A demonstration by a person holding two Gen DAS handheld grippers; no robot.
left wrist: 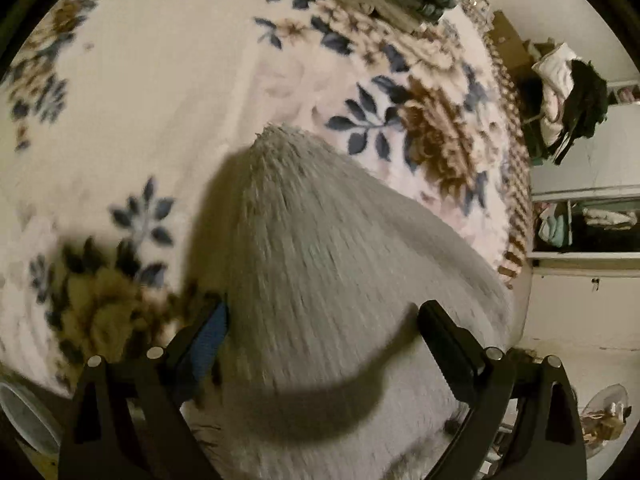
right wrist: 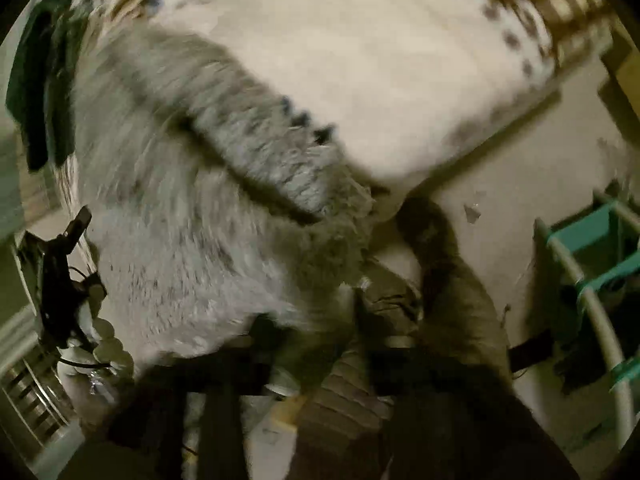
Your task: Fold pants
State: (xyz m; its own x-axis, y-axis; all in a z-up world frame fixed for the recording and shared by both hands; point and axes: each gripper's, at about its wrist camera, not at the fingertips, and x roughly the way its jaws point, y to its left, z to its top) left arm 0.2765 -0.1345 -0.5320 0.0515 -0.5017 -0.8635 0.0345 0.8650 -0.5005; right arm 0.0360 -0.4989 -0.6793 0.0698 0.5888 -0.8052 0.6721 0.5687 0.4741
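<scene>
Fuzzy grey ribbed pants (left wrist: pixel 320 248) lie at the floral cream blanket's (left wrist: pixel 160 92) edge between the left gripper's (left wrist: pixel 324 320) spread jaws; right gripper's jaws too blurred to tell

A pale grey, ribbed, fuzzy fabric was seen on the pants (left wrist: pixel 320 248). The blanket (left wrist: pixel 168 92) beneath was patterned in cream with navy-blue leaves and tan-brown flowers, and its edge was marked by a brown-and-cream checked border (left wrist: pixel 516 184). The left gripper (left wrist: pixel 324 332) was finished in black, with a blue pad on one finger (left wrist: pixel 208 336). Teal panels were shown on a white-framed rack (right wrist: pixel 592 232).
</scene>
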